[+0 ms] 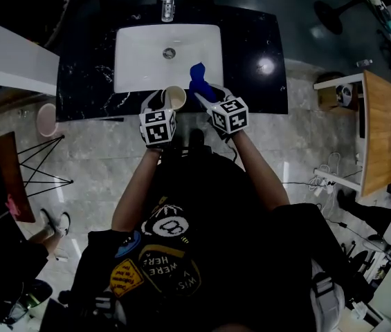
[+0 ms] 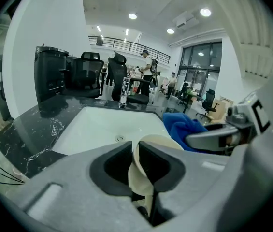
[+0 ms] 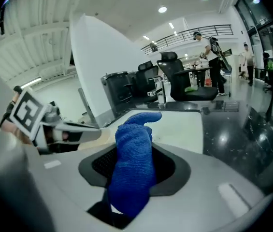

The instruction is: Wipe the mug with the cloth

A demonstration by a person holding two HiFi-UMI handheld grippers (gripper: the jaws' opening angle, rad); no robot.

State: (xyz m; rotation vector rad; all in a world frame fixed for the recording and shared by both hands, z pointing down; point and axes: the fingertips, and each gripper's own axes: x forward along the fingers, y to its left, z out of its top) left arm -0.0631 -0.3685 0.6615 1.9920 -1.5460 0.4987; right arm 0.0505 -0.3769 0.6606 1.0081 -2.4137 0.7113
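Observation:
A cream mug [image 1: 175, 97] hangs over the front edge of the white sink [image 1: 140, 54], with my left gripper [image 1: 162, 102] shut on its rim. In the left gripper view the mug's wall [image 2: 143, 170] is pinched between the two dark pads. A blue cloth [image 1: 198, 81] stands up from my right gripper [image 1: 207, 97], which is shut on it, just right of the mug. In the right gripper view the cloth [image 3: 134, 166] fills the gap between the jaws and sticks out past them. In the left gripper view the cloth [image 2: 182, 127] lies right of the mug, close beside it.
The sink sits in a black marbled counter [image 1: 250, 47] with a faucet [image 1: 167, 2] at the back. A white wall panel [image 1: 8, 61] stands at the left. A wooden table [image 1: 382, 130] is at the right, and a pink bin [image 1: 46, 119] is on the floor at left.

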